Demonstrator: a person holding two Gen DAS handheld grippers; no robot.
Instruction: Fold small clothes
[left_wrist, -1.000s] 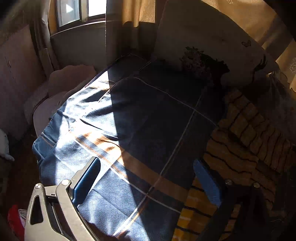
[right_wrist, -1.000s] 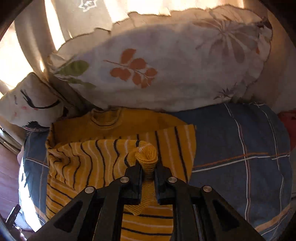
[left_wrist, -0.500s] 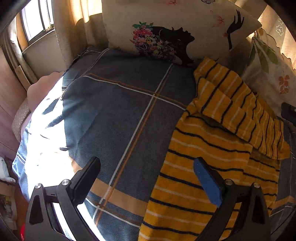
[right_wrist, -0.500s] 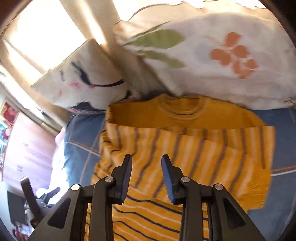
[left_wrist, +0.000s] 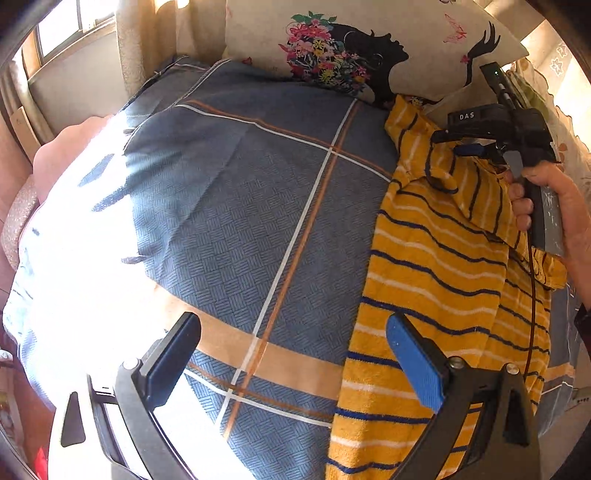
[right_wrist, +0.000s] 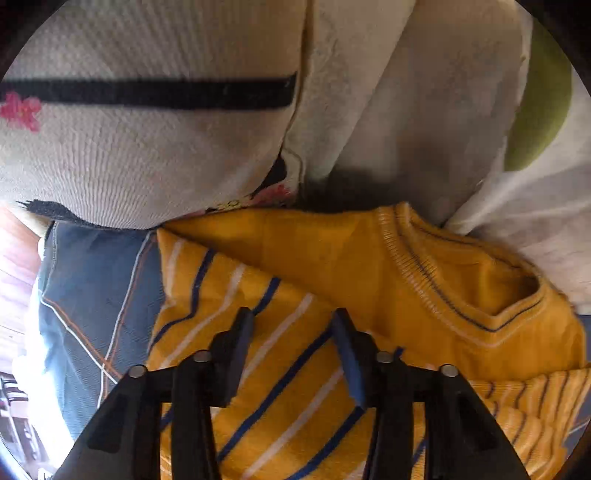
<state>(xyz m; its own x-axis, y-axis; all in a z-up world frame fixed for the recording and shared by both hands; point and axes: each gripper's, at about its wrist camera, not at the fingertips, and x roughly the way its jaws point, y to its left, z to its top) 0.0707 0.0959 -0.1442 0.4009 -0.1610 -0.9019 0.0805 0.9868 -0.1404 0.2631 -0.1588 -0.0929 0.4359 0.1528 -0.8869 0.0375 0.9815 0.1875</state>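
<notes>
Left hand-held gripper (left_wrist: 291, 354) gapes over sunlit blue plaid bedspread (left_wrist: 236, 206).

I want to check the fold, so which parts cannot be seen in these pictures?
- Left wrist view: the sweater hem is cut off by the bottom edge; the right gripper and hand cover its neck.
- Right wrist view: the right gripper hides the striped middle; the pillow is blurred.

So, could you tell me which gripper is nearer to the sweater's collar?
Right. The right gripper hovers open over the striped part just short of the collar. The left gripper sits open at the sweater's far end, half over the bedspread.
</notes>
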